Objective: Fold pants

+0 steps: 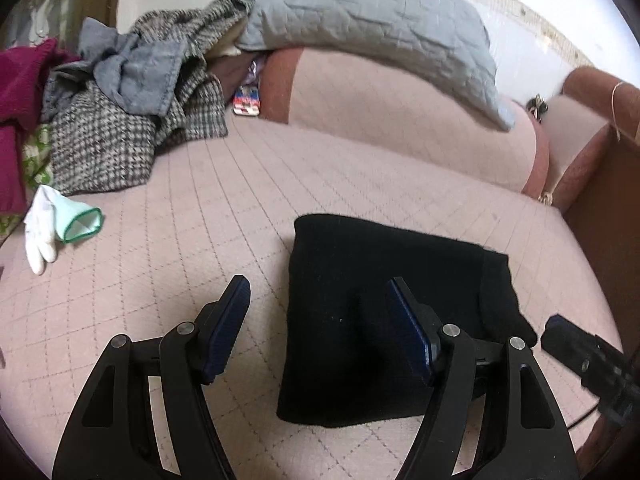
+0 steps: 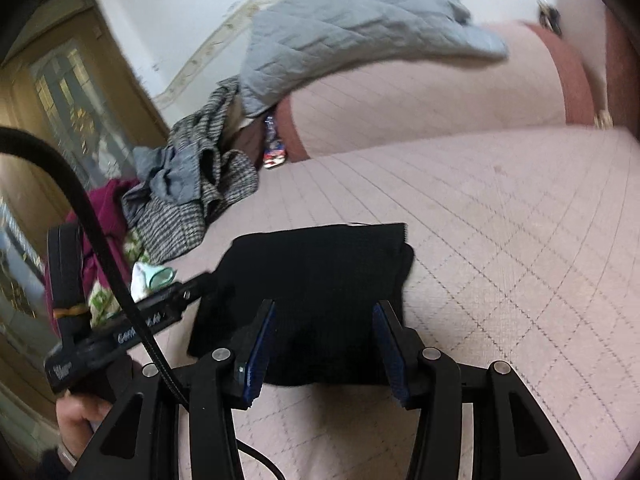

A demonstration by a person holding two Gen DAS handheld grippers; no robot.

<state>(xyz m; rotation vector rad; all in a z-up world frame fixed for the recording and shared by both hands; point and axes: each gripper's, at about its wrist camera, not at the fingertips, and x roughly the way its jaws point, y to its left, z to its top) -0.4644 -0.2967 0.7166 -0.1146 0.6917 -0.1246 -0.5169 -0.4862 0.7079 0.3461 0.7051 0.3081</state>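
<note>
The black pants (image 1: 380, 312) lie folded into a compact rectangle on the pink quilted bed (image 1: 200, 216). My left gripper (image 1: 318, 292) is open and empty above the pants' left edge, with one finger over the bed and the other over the pants. My right gripper (image 2: 324, 312) is open and empty over the near part of the pants (image 2: 320, 280). The right gripper's tip (image 1: 560, 332) shows at the pants' right side in the left wrist view. The left gripper (image 2: 200, 284) reaches in from the left in the right wrist view.
A pile of checked, grey and maroon clothes (image 1: 120, 120) lies at the back left. A white glove with a green cuff (image 1: 52, 224) lies in front of it. A grey quilted pillow (image 1: 376, 20) rests on a pink bolster (image 1: 400, 120). A brown bed frame (image 1: 600, 208) runs along the right.
</note>
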